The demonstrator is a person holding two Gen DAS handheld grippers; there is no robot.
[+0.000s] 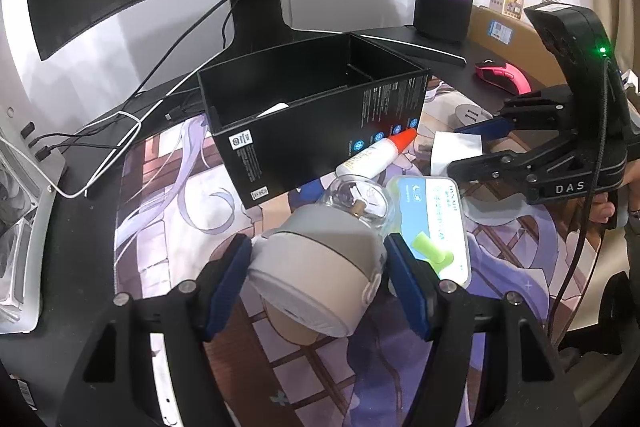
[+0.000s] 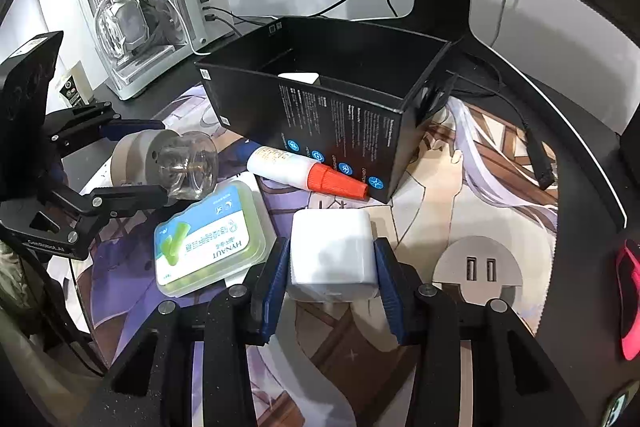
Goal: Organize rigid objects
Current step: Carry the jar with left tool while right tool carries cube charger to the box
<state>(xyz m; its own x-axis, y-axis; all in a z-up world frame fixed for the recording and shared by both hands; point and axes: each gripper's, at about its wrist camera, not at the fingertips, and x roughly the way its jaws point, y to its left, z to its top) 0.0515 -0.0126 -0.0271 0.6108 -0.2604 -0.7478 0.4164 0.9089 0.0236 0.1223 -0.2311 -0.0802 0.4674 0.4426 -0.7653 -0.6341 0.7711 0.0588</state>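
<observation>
From the left wrist view, my left tool (image 1: 316, 259) grips a grey lamp with a clear glass bulb (image 1: 320, 259), its blue pads pressed against both sides of the grey base. The lamp is tipped forward above the printed desk mat (image 1: 168, 211). Ahead stands an open black box (image 1: 304, 107), with something white just visible inside. A white glue bottle with an orange cap (image 1: 376, 155) lies against the box's front wall, and a clear case of green earplugs (image 1: 436, 223) lies just beside the lamp. My right tool (image 1: 472, 147) enters from the right edge.

From the right wrist view, my right tool (image 2: 332, 263) is closed on a white charger block (image 2: 332, 251), which sits low over the mat, near the box (image 2: 340, 95). The glue bottle (image 2: 304, 173) and the earplug case (image 2: 208, 243) lie on the mat.

I judge the job partly done: one white item seems boxed, two are gripped, and two are still left on the desk.
</observation>
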